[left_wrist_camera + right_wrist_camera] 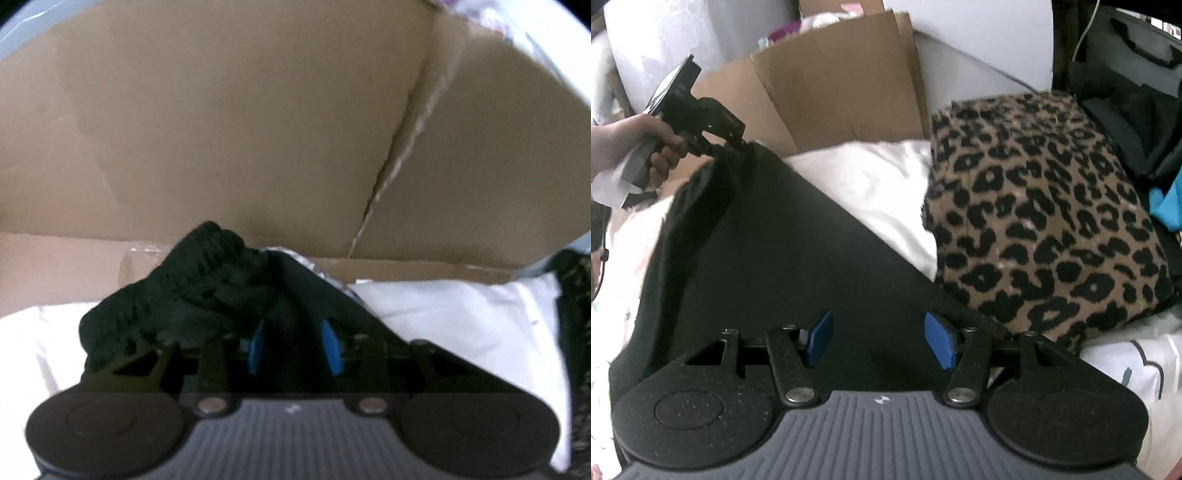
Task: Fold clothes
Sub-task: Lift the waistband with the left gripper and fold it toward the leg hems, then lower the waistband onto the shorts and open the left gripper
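Note:
A black garment (768,240) lies spread on white bedding (871,184), its far corner bunched up. In the left wrist view that ribbed black bunch (192,280) rises just ahead of my left gripper (295,345). The blue pads (332,347) stand apart, with dark cloth lying loosely between them and no pinch visible. In the right wrist view a hand (624,140) holds the left gripper (738,146) at the garment's far corner. My right gripper (880,341) hovers over the near part of the garment, jaws wide with nothing held.
A leopard-print blanket (1045,221) lies folded to the right of the garment. Flattened cardboard (831,85) leans behind the bed and fills the left wrist view as a brown cardboard wall (240,129). A dark bag (1137,92) and a teal item (1167,206) sit far right.

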`<act>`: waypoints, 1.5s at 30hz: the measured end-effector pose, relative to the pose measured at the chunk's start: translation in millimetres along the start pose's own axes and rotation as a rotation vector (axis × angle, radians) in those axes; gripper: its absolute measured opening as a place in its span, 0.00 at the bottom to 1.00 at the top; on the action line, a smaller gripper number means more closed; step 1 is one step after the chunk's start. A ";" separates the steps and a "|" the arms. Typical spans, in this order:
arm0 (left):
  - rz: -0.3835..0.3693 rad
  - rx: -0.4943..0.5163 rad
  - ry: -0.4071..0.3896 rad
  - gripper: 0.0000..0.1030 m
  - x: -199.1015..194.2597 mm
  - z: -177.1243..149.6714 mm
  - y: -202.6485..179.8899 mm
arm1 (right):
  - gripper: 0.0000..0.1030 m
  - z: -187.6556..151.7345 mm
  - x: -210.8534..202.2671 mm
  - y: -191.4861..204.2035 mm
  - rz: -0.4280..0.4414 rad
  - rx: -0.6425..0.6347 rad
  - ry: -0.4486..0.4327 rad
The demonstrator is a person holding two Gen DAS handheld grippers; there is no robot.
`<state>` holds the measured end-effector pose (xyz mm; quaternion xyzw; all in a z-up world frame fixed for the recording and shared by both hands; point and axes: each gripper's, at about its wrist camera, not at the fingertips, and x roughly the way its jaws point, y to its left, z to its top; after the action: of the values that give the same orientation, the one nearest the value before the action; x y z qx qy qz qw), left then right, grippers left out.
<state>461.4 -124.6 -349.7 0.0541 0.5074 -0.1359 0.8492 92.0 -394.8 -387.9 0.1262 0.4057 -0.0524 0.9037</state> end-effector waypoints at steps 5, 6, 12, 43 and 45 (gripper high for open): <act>0.023 -0.024 -0.048 0.43 20.6 -13.4 -10.5 | 0.60 -11.2 9.7 -12.3 -0.022 -0.009 0.041; 0.023 -0.031 -0.056 0.44 23.0 -13.3 -11.1 | 0.60 -11.9 9.5 -12.8 -0.021 -0.018 0.042; 0.015 -0.043 -0.052 0.44 22.5 -1.6 -14.0 | 0.60 -13.9 5.9 -16.7 -0.026 -0.042 0.044; -0.034 -0.121 0.007 0.58 -55.3 -38.4 118.0 | 0.60 -11.2 -21.4 -19.9 -0.072 0.069 0.028; -0.056 -0.165 0.017 0.58 -45.7 -43.8 126.1 | 0.60 -11.4 -22.3 -18.7 -0.071 0.062 0.024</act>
<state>439.9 14.2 -336.5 -0.0292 0.5254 -0.1170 0.8423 65.3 -409.9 -382.0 0.1403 0.4188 -0.0957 0.8920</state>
